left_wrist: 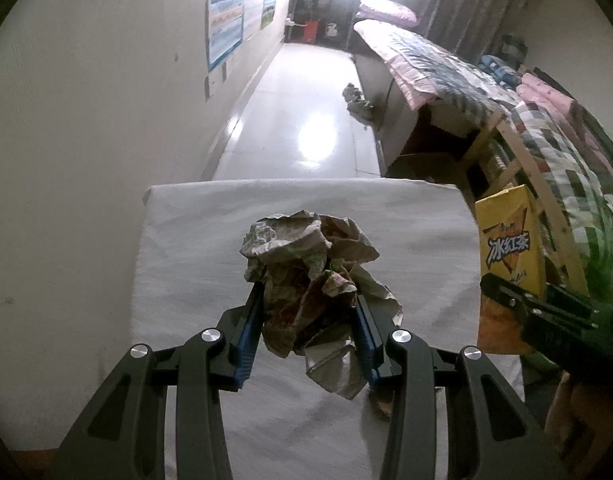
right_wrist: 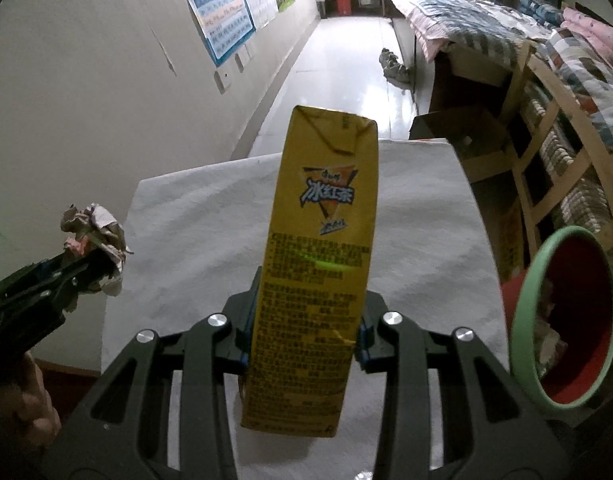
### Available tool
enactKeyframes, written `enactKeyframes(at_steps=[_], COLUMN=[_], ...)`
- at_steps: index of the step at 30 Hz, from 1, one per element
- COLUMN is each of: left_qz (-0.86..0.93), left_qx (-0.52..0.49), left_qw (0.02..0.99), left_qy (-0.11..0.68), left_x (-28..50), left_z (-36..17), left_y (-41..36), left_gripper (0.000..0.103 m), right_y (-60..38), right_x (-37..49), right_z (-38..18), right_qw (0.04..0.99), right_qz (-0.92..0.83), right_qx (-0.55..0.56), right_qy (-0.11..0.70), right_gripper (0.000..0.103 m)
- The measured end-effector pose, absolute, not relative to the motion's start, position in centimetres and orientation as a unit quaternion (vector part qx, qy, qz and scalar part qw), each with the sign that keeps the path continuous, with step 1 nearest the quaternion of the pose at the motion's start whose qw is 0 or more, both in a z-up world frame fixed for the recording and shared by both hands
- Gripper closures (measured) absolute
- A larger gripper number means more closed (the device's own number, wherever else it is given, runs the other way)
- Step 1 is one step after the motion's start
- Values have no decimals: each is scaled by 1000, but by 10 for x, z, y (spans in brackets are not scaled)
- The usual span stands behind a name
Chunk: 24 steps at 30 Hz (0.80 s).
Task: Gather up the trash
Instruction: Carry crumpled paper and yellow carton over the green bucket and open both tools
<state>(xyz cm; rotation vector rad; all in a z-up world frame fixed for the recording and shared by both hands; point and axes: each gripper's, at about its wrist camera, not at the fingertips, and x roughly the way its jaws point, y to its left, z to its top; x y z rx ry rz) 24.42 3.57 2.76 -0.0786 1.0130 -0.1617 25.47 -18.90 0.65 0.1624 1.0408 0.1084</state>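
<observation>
My left gripper (left_wrist: 306, 304) is shut on a crumpled paper ball (left_wrist: 310, 264) and holds it above the white-covered table (left_wrist: 186, 248). The ball also shows at the left of the right wrist view (right_wrist: 94, 228), in the left gripper (right_wrist: 82, 268). My right gripper (right_wrist: 306, 308) is shut on a tall yellow iced-tea carton (right_wrist: 318, 248), held upright over the table (right_wrist: 194, 220). The carton also shows at the right of the left wrist view (left_wrist: 506, 248). A red bin with a green rim (right_wrist: 522, 308) stands low at the right, beside the table.
A pale wall with posters (right_wrist: 222, 12) runs along the left. A bed with patchwork quilts (left_wrist: 438, 64) and a wooden frame (right_wrist: 546, 152) lies to the right. Shiny tiled floor (left_wrist: 306, 112) stretches ahead to a dark shelf (left_wrist: 322, 12). Shoes (left_wrist: 358, 100) lie by the bed.
</observation>
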Motion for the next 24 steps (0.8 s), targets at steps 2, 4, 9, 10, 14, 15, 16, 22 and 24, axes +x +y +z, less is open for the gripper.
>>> enactKeyframes(at_steps=[2,4,9,10,14,15,16,22,24], left_qz=[-83,-89,-107,-112,-128,-132,-137,-170,-180], left_qx=[-35,-30,-24,-24,-16,-14,-12,-8,-7], left_qw=[872,872,873,872,871,871,870,866,864], left_qy=[481,480,476,476,474,474,473,470,471], left_x=[236,229,211,209,201,201,199,195,195], left_z=[33,37,44,45,49,49,51,54,54], left_y=[26,15,-15,-22,-52,-59,-67,-120,-134], left_gripper=[65,65,65,65,65,65,65,65,65], right_y=[-196,-204,-226,-230,-255,-260,-267,-314,-331], right_x=[243,233,212,209,193,190,187,172,167], right_z=[12,15,22,23,29,30,31,36,37], right_qw=[865,866,870,871,874,875,875,877,877], right_qz=[52,52,51,51,44,42,40,17,9], right_qx=[78,79,83,84,90,92,94,99,101], right_qy=[493,490,484,482,475,474,474,470,469], right_gripper=[67,67,67,67,67,67,67,67,67])
